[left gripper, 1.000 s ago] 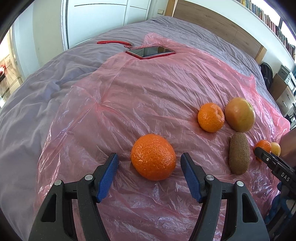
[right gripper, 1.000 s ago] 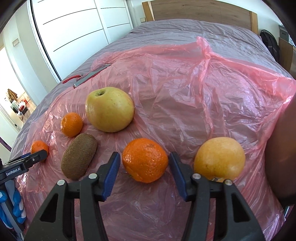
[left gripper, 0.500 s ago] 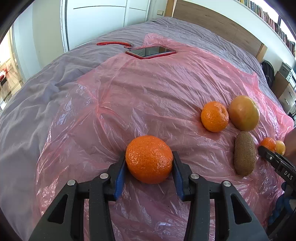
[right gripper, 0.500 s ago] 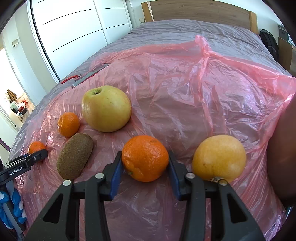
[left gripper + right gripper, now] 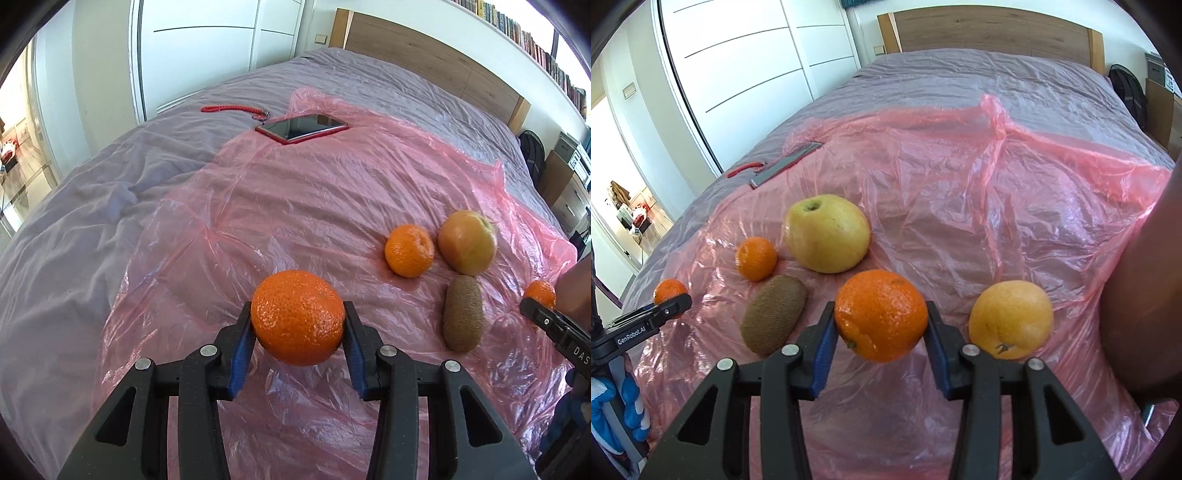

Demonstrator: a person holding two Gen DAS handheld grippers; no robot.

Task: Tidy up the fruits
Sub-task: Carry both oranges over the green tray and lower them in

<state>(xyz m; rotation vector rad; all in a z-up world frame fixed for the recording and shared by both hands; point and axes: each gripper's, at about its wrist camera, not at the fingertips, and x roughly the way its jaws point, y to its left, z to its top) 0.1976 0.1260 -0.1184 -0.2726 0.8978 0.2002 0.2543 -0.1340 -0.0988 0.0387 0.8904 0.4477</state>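
Note:
My left gripper (image 5: 297, 326) is shut on a large orange (image 5: 297, 314), its blue pads pressed on both sides, holding it just above the pink plastic sheet (image 5: 295, 192). My right gripper (image 5: 881, 325) is shut on a second orange (image 5: 881, 310) in the same way. Between the two lie a small mandarin (image 5: 756, 257), a yellow-green apple (image 5: 827, 233) and a kiwi (image 5: 774, 318). A yellow citrus fruit (image 5: 1010, 319) rests just right of the right gripper. In the left wrist view the mandarin (image 5: 409, 251), apple (image 5: 467, 242) and kiwi (image 5: 462, 317) sit to the right.
The sheet covers a grey bed (image 5: 92, 229). A phone in a red case (image 5: 301, 127) with a red lanyard (image 5: 229, 109) lies at the sheet's far edge. A person's arm (image 5: 1145, 295) fills the right side of the right wrist view. White wardrobe doors and a wooden headboard stand behind.
Both grippers closed from open onto their oranges, then rose a little, lifting each orange off the sheet.

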